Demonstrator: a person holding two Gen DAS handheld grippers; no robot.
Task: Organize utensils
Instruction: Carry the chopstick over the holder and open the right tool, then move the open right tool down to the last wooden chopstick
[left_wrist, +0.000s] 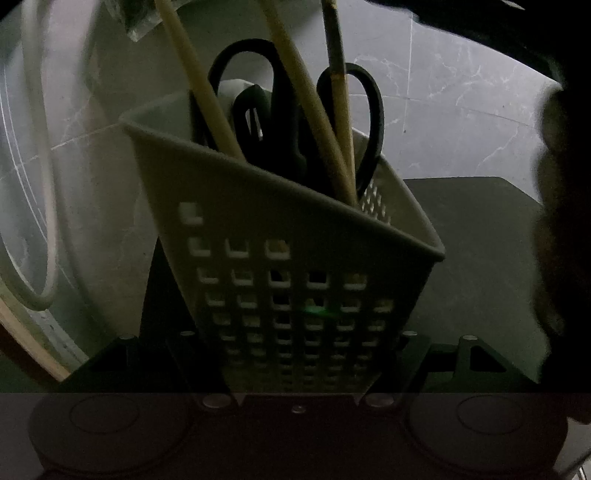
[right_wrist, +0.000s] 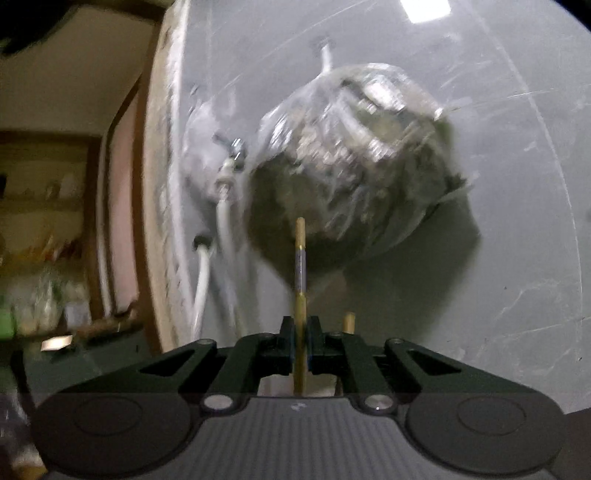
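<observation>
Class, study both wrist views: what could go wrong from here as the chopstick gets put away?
1. The right hand-held gripper pinches one chopstick on a narrow contact; it could pivot or slip.
2. The perforated utensil basket, gripped by the left hand-held gripper, sits tilted, so its scissors and leaning chopsticks could spill or block insertion.

chopstick tops (left_wrist: 173, 48) cropped, basket base (left_wrist: 295, 369) hidden, wrapped bundle (right_wrist: 354, 158) blurred

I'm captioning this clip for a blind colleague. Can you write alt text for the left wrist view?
A pale perforated plastic utensil basket, tilted, fills the dim frame between the left gripper's fingers, which sit against its lower sides. Black-handled scissors and three wooden chopsticks stand in it. Behind are a grey marbled wall and a dark surface.
</observation>
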